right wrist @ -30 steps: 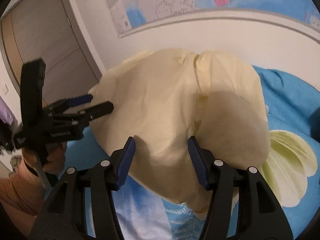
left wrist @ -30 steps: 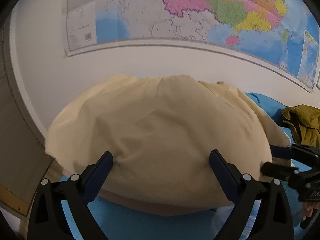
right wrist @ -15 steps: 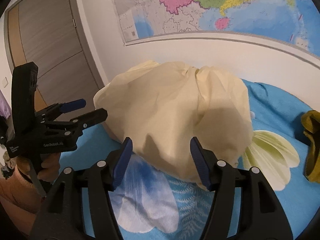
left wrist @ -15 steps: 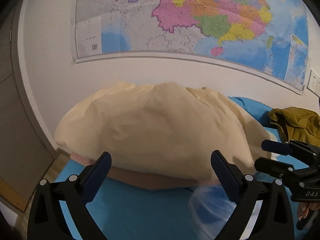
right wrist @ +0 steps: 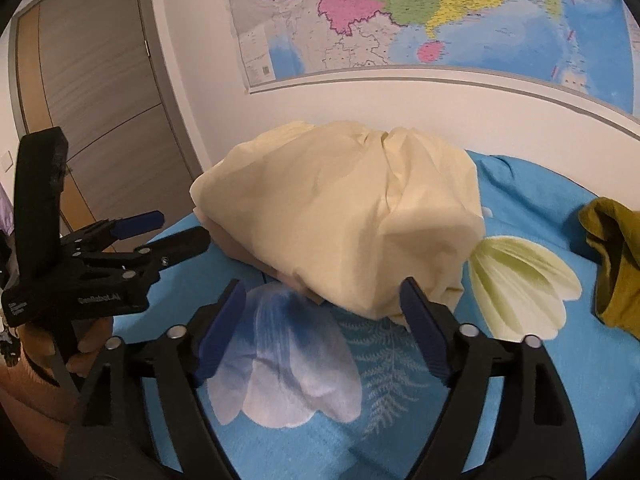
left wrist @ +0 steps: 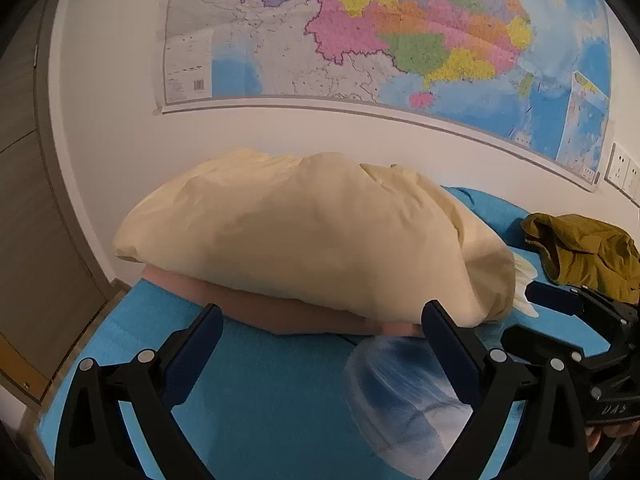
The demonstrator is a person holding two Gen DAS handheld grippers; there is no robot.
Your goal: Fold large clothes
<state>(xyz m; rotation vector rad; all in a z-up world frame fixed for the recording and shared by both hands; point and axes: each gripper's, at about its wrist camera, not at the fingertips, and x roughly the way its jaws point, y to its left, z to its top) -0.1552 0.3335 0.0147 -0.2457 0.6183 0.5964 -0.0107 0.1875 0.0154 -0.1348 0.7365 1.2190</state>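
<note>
A cream garment (left wrist: pixel 312 240) lies folded into a puffy bundle on the blue bed sheet (left wrist: pixel 260 400), on top of a pinkish layer (left wrist: pixel 280 314). My left gripper (left wrist: pixel 320 340) stands open just in front of the bundle, with nothing between its fingers. In the right wrist view the same cream garment (right wrist: pixel 344 208) sits ahead of my right gripper (right wrist: pixel 324 320), whose jaws are opening with only the sheet's flower print between them. Each gripper shows in the other's view: the right gripper (left wrist: pixel 520 312) at the right, the left gripper (right wrist: pixel 180 228) at the left, held by a hand (right wrist: pixel 40 344).
An olive garment (left wrist: pixel 584 248) lies crumpled on the bed to the right, also seen as the olive garment (right wrist: pixel 612 260). A white wall with a large map (left wrist: pixel 400 40) runs behind the bed. A wooden door (right wrist: pixel 92 100) stands at the left, by the bed's edge (left wrist: pixel 92 332).
Both grippers have drawn back from the cream bundle, which now looks smaller and farther off. The right gripper's jaws have spread wider. The bundle rests on the bed untouched.
</note>
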